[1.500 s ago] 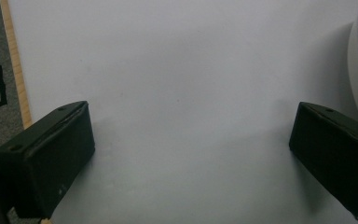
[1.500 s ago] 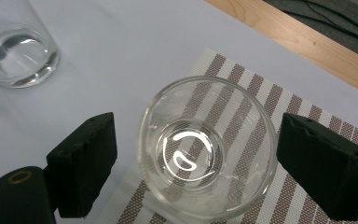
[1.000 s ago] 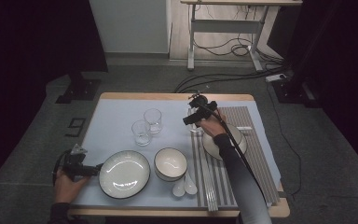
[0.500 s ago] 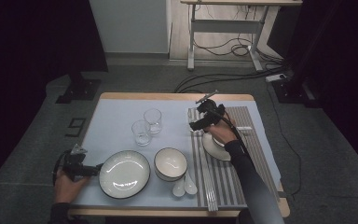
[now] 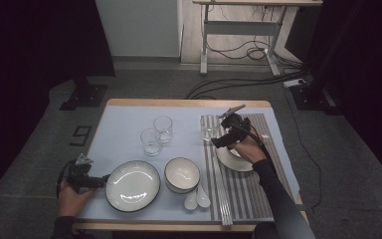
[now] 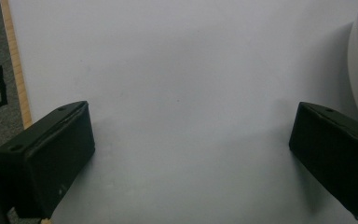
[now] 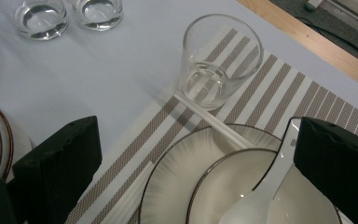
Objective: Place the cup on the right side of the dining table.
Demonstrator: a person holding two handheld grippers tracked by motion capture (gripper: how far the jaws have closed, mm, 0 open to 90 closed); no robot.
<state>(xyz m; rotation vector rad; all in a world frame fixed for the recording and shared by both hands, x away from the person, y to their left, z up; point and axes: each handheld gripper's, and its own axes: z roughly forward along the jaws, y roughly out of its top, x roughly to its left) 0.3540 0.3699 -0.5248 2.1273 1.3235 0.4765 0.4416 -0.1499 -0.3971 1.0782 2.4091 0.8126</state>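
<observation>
Left gripper (image 5: 102, 179), in my left hand (image 5: 72, 194), rests at the table's (image 5: 189, 103) near-left edge, jaws spread wide over smooth pale-blue cloth (image 6: 177, 84), empty; just right of it I see a round white plate (image 5: 132, 185) with a dark rim, then a deep glossy bowl (image 5: 182, 174) and two white ceramic spoons (image 5: 197, 198); two clear tumblers (image 5: 157, 134) stand behind, apparently empty; further right, my right gripper (image 5: 218, 141) hovers over the woven striped placemat (image 7: 261, 93), jaws wide apart, holding nothing; beneath it a ribbed plate (image 7: 177, 186) carries a bowl (image 7: 223, 186) holding a spoon (image 7: 265, 191); pale chopsticks (image 7: 209, 121) touch a third, empty glass (image 7: 216, 63).
</observation>
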